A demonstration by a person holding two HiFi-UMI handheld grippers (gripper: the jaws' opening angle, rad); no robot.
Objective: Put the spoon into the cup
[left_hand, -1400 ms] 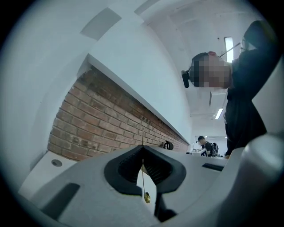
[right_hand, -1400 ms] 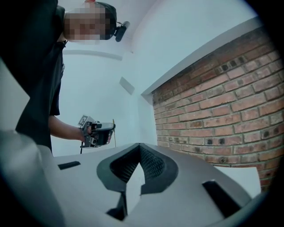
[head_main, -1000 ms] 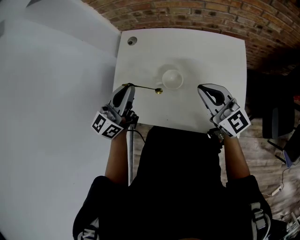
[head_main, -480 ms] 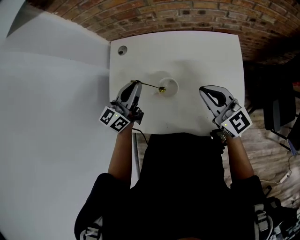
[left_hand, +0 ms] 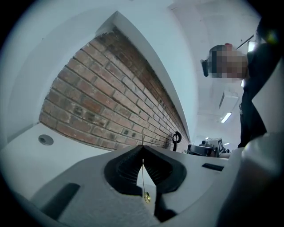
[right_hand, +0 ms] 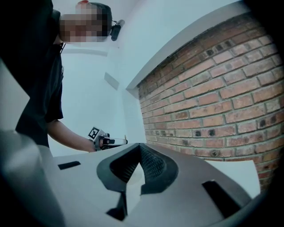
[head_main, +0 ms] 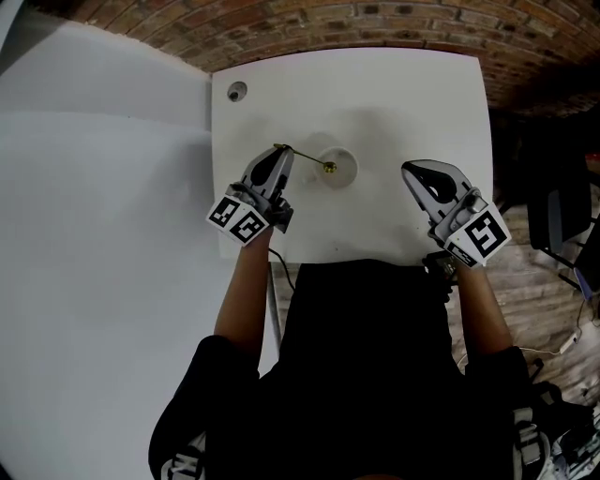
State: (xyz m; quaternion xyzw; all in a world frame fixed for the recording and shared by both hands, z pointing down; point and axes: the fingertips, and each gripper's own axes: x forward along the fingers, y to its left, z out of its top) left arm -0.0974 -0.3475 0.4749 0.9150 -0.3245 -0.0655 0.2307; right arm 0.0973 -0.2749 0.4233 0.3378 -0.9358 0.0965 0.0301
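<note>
A thin spoon (head_main: pixel 306 157) with a gold bowl (head_main: pixel 329 168) is pinched by its handle in my left gripper (head_main: pixel 278 149), which is shut on it. The bowl end hangs over the left rim of the white cup (head_main: pixel 339 168) that stands mid-table. In the left gripper view the spoon (left_hand: pixel 143 173) runs down from the closed jaws, gold bowl (left_hand: pixel 146 197) lowest. My right gripper (head_main: pixel 416 171) is shut on nothing, resting to the right of the cup near the table's front edge; its jaw tips (right_hand: pixel 140 146) meet with nothing between them.
The white table (head_main: pixel 403 103) stands against a brick wall (head_main: pixel 356 23). A round cable hole (head_main: pixel 236 92) sits at the table's far left corner. A white wall panel (head_main: pixel 94 234) lies to the left. The person's body fills the near side.
My left gripper has carried the spoon forward and to the right, bringing its gold bowl from beside the cup to over the cup's left rim. The right gripper has barely moved.
</note>
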